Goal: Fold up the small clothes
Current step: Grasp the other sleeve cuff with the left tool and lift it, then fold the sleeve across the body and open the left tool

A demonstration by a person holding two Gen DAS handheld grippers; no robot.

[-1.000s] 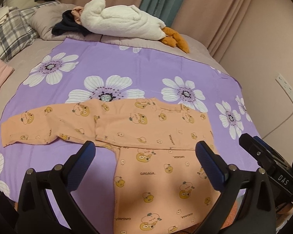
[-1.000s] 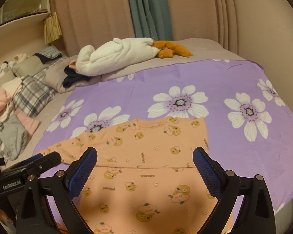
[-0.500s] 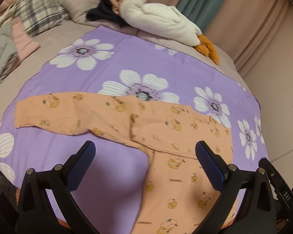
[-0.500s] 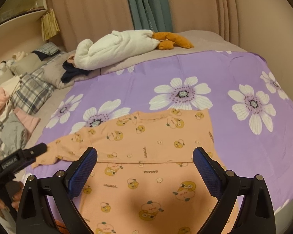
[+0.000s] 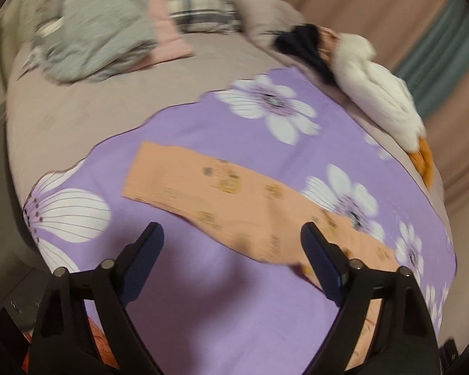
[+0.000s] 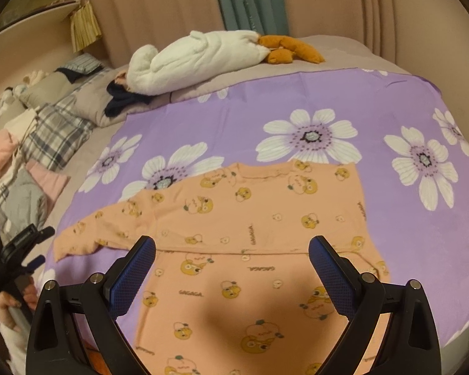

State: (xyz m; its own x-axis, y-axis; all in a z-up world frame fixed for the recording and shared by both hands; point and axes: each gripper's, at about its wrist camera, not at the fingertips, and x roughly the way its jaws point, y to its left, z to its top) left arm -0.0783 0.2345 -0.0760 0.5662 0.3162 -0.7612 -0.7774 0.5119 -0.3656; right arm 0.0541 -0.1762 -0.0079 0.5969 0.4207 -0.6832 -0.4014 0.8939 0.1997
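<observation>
Left tongs (image 5: 231, 250) reaching for the sleeve (image 5: 203, 187) on the sheet (image 5: 203, 306)

The shirt (image 6: 265, 234) is lying flat under and ahead of the right tongs (image 6: 231, 265), which are hanging wide open and empty. The left jaws are narrowing with nothing between them yet, the sleeve stretching just ahead. Better, I'd say, to pinch the cuff (image 5: 137, 172) at the sleeve's far end and carry it across the body. No containers are showing.

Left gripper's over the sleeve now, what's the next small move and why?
Probably lower the left gripper onto the cuff end of the orange printed garment's sleeve and pinch it. Its jaws are closing with nothing between them, and the sleeve lies flat, stretched out sideways on the purple flowered sheet, unfolded.
</observation>
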